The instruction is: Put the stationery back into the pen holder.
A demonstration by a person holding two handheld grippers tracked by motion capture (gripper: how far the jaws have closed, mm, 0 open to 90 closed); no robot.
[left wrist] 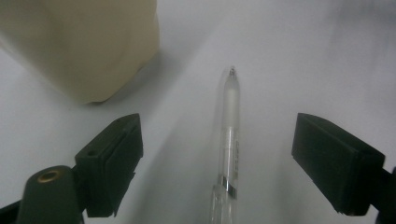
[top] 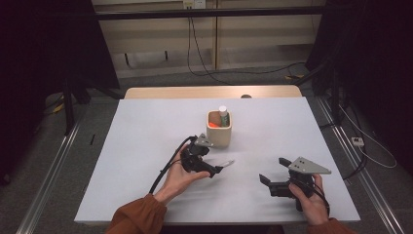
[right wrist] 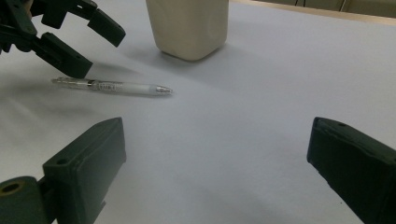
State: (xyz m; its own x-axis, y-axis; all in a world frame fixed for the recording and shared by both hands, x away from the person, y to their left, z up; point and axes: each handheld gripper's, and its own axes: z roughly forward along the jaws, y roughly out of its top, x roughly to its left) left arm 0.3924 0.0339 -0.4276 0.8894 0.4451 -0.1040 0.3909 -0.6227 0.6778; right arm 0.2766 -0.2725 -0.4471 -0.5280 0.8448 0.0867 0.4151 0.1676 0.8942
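Right now your left gripper (top: 217,169) hovers low over the clear pen (left wrist: 230,140), jaws spread wide on either side of its barrel, so closing them would likely catch it across the middle. That pen lies flat on the white desk (top: 146,141), near the middle and just on your side of the cream holder (top: 219,128), which already has a few items standing in it. Your right gripper (top: 272,170) waits toward the near right corner, jaws apart and empty, well clear of the pen.
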